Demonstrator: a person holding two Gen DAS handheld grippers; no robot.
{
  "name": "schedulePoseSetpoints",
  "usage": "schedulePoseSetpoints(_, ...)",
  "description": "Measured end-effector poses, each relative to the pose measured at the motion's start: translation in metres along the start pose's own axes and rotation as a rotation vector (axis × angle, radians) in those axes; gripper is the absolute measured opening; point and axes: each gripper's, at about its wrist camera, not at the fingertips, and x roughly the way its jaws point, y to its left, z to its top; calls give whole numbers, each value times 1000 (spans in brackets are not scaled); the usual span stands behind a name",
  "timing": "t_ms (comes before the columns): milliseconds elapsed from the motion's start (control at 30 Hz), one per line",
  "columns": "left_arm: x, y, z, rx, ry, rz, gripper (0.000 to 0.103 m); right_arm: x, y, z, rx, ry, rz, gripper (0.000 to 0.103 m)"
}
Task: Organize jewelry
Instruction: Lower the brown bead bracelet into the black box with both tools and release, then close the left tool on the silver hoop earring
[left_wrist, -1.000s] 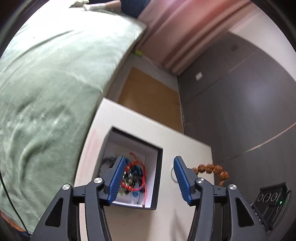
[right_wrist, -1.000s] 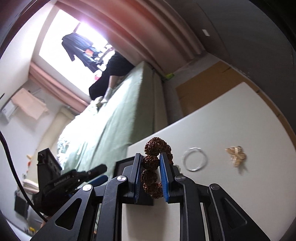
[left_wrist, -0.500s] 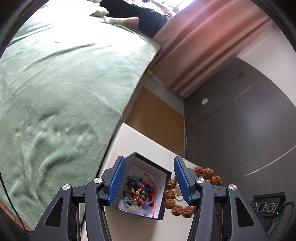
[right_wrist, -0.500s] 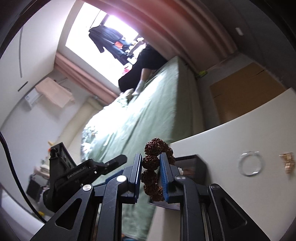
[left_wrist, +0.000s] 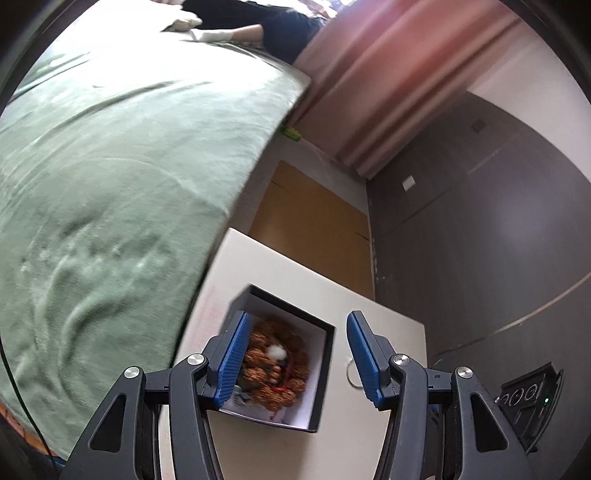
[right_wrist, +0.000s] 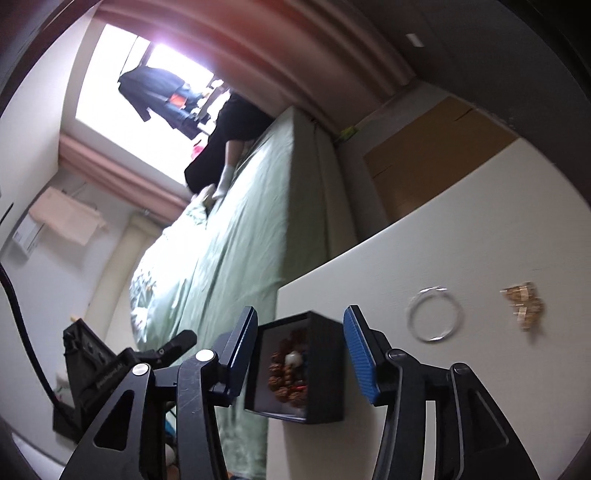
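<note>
The right gripper (right_wrist: 301, 345) hangs over the black box (right_wrist: 325, 369), its blue ribbed jaws opening with nothing pressed between them. The left gripper (left_wrist: 295, 354) also stands parted and empty, above the same box (left_wrist: 317, 376) from the near side. The brown bead bracelet (left_wrist: 275, 365) lies inside the box, a ring of knobbly, walnut-like beads resting on other jewelry, with a small white bead and a bit of red cord showing. The box is square, matte black outside and white-lined, open at the top, near the left edge of the white table (right_wrist: 461, 229). To its right on the table lie a thin silver bangle (right_wrist: 435, 314) and, further right, a small gold piece (right_wrist: 524, 306), blurred. The table top is smooth and plain. Left of it spreads a bed under a soft, rumpled green blanket (left_wrist: 110, 184); pink curtains (left_wrist: 373, 85) hang at the far end, and dark grey panels (left_wrist: 480, 240) line the right wall.
</note>
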Motion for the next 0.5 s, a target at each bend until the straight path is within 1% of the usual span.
schedulePoseSetpoints(133, 5, -19, -9, 44, 7, -1, 56, -20, -8, 5, 12, -24, -43, 51)
schedulePoseSetpoints(167, 8, -25, -12, 54, 11, -3, 56, -27, -12, 7, 19, -35, -56, 56)
schedulePoseSetpoints(200, 10, -30, -15, 64, 16, -6, 56, -33, -15, 9, 24, -44, -66, 65)
schedulePoseSetpoints(267, 16, -41, -20, 85, 27, -11, 56, -47, -23, 12, 35, -71, -97, 71)
schedulePoseSetpoints(367, 26, -60, -29, 136, 45, -15, 56, -60, -35, 14, 55, -82, -130, 71)
schedulePoseSetpoints(500, 41, -85, -44, 206, 68, -26, 56, -70, -53, 18, 97, -73, -175, 71)
